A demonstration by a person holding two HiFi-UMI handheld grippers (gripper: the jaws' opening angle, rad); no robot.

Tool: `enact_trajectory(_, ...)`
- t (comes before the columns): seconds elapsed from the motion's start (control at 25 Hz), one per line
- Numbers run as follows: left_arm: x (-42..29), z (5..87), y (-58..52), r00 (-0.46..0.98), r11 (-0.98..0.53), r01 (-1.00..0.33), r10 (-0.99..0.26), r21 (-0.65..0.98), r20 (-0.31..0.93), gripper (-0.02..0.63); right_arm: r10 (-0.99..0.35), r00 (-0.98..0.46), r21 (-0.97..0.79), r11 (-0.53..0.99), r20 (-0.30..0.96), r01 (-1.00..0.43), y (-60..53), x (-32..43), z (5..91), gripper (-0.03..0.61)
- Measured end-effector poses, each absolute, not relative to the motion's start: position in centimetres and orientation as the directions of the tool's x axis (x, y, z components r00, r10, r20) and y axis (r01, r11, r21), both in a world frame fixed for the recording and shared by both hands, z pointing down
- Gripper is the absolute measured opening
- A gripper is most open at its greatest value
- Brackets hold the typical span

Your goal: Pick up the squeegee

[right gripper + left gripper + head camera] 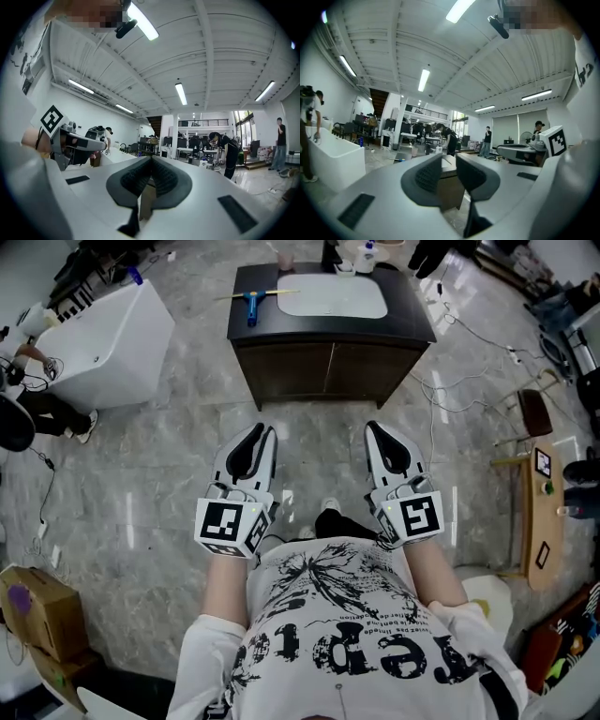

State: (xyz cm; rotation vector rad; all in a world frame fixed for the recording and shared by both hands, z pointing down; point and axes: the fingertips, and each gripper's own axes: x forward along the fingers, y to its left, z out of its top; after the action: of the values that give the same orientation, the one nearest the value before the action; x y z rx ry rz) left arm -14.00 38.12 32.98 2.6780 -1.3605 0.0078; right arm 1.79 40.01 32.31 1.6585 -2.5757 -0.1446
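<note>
The squeegee (pixel 251 304), with a blue handle and a thin yellow blade, lies on the left part of a dark vanity top (pixel 412 320), beside the white basin (pixel 333 296). Both grippers hang level over the floor, well short of the cabinet. My left gripper (pixel 265 431) (pixel 449 157) has its jaws almost together, with only a slim gap and nothing between them. On my right gripper (pixel 372 427) (pixel 151 159) the pads meet at the tips and hold nothing. The brown cabinet front (pixel 451 194) shows between the left jaws.
A white bathtub (pixel 112 334) stands at the left, with a person (pixel 37 404) beside it. Cables (pixel 450 390) trail over the marble floor right of the cabinet. A wooden side table (pixel 542 507) is at the right and a cardboard box (pixel 37 606) at the lower left. Bottles (pixel 361 254) stand behind the basin.
</note>
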Motion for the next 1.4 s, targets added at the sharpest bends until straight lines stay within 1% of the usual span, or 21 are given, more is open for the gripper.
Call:
enact_trajectory(0.04, -14.4, 33.2, 37.9, 0.577, -0.568, -0.814, -0.814, 0.121, 0.065, 0.146, -0.911, -0.412, 0.113, 0.411, 0.015, -0.905, 39.9, 1.6, 32.5, 0.014)
enact_trajectory(0.08, -14.7, 33.3, 37.8, 0.568, -0.558, -0.821, -0.821, 0.123, 0.063, 0.306, -0.91, -0.414, 0.112, 0.414, 0.018, -0.904, 39.8, 1.4, 32.7, 0.014)
enact_trajectory(0.12, -15.0, 33.4, 37.6, 0.561, -0.551, -0.825, -0.826, 0.126, 0.06, 0.33, -0.908, -0.419, 0.114, 0.419, 0.022, -0.901, 39.8, 1.1, 32.9, 0.014)
enact_trajectory(0.4, -16.6, 33.8, 35.0, 0.52, -0.508, -0.851, -0.852, 0.136, 0.069, 0.33, -0.899, -0.436, 0.097, 0.439, 0.043, -0.893, 36.6, 0.5, 33.6, 0.014)
enact_trajectory(0.6, -16.3, 35.2, 29.6, 0.5, -0.487, -0.862, -0.861, 0.14, 0.091, 0.33, -0.887, -0.459, 0.069, 0.462, 0.055, -0.884, 30.5, 1.0, 35.0, 0.014)
enact_trajectory(0.88, -13.9, 35.6, 17.9, 0.456, -0.439, -0.888, -0.881, 0.137, 0.13, 0.33, -0.864, -0.501, 0.05, 0.504, 0.06, -0.862, 17.6, 3.8, 35.1, 0.014)
enact_trajectory(1.16, -9.1, 35.1, 2.8, 0.397, -0.379, -0.915, -0.907, 0.138, 0.142, 0.33, -0.837, -0.544, 0.062, 0.547, 0.061, -0.834, 1.9, 8.9, 33.9, 0.014)
enact_trajectory(1.4, -6.5, 36.3, -5.9, 0.353, -0.338, -0.935, -0.919, 0.108, 0.177, 0.33, -0.792, -0.604, 0.098, 0.611, 0.091, -0.786, -7.1, 10.6, 34.8, 0.014)
